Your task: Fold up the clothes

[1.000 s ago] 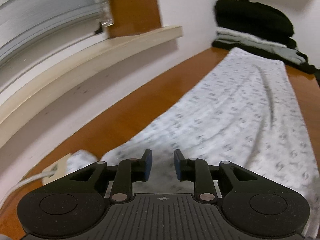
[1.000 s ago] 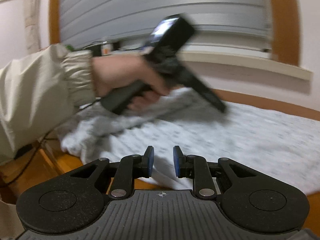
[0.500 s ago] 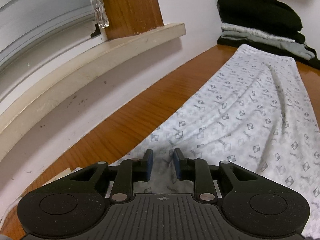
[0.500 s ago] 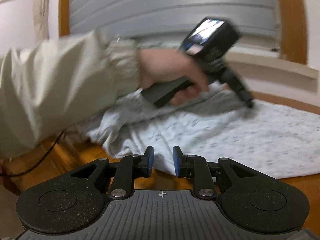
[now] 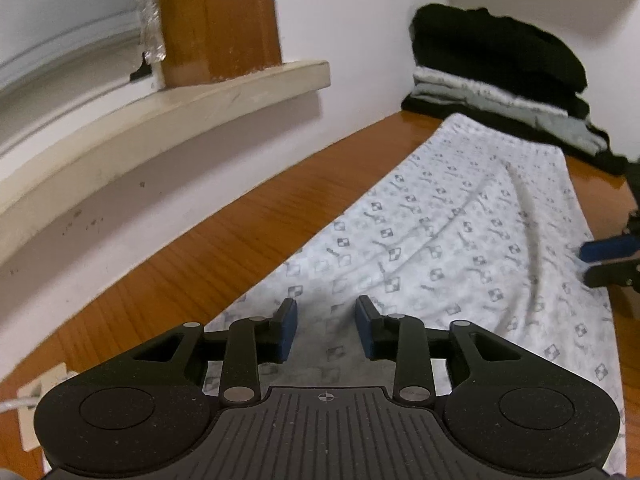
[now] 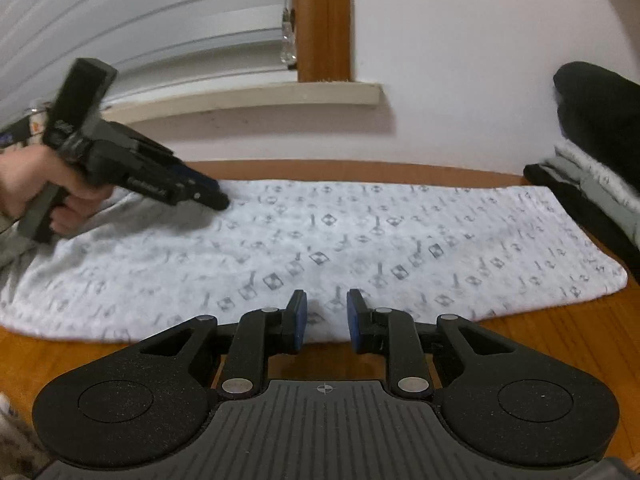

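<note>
A white garment with a grey diamond print [image 5: 440,240] lies spread long and flat on the wooden table [image 5: 240,248]. My left gripper [image 5: 326,312] hovers low over its near end. Its jaws are opening and the cloth lies beneath them, not pinched. In the right wrist view the same garment [image 6: 360,232] stretches left to right, and my right gripper [image 6: 326,304] stands open at the front hem with nothing gripped. A hand [image 6: 24,184] holds the left gripper [image 6: 218,196] at the garment's far left part. The right gripper [image 5: 588,262] shows at the cloth's right edge.
A stack of folded clothes, black on top with grey and black beneath [image 5: 500,80], sits at the garment's far end against the white wall, also seen as a stack [image 6: 592,152]. A cream windowsill [image 5: 160,120] and blinds run along the wall. A white cable end [image 5: 40,396] lies at the table's near left.
The right gripper swung right along the garment's front hem. The left gripper slid forward over the cloth, its jaws widened and a pinched wrinkle came free. The garment now lies flatter.
</note>
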### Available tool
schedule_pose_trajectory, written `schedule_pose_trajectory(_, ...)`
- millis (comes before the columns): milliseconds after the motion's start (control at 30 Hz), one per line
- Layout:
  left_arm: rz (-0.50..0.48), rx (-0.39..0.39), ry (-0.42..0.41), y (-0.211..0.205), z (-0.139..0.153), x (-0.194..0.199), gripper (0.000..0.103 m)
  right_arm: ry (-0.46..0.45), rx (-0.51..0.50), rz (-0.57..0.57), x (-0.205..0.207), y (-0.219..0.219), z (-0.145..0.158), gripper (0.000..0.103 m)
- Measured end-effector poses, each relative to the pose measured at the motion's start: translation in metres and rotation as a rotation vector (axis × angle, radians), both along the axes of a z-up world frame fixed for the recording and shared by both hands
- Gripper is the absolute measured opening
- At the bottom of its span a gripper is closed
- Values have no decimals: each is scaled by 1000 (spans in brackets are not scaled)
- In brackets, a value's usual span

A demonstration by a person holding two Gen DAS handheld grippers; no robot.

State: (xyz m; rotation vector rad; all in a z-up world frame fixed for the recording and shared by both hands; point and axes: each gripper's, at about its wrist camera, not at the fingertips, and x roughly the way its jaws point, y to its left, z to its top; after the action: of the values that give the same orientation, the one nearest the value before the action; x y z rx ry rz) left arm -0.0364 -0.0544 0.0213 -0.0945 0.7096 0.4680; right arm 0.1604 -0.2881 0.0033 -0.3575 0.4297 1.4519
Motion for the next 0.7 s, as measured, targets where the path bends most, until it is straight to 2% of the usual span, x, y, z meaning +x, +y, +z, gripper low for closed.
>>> schedule_pose_trajectory(67, 11, -30, -16, 6, -1, -3, 37, 1, -4, 0, 5, -11, 0, 23)
schedule_pose_trajectory(233, 28, -24, 11, 4, 3, 0, 38, -2, 16, 0, 14, -23, -2, 23)
schedule_pose_trajectory(267, 41, -17, 29, 2, 8, -1, 37, -21, 15, 0, 11, -22, -1, 24)
schedule_pose_trajectory(300, 42, -2, 13, -1, 16, -7, 38, -38, 13, -1, 8, -21, 0, 25)
schedule_pose_trajectory(367, 43, 29, -18, -6, 33, -20, 46, -59, 12, -12, 0, -17, 3, 32)
schedule_pose_trajectory(400, 51, 35, -36, -7, 43, -30, 48, -60, 20, -10, -6, -14, 6, 35)
schedule_pose_trajectory(567, 158, 69, -96, 1, 85, -99, 53, -42, 56, 67, -54, 12, 20, 36)
schedule_pose_trajectory(700, 267, 73, -92, 13, 88, -160, 54, -14, 67, 220, -116, 44, 33, 37)
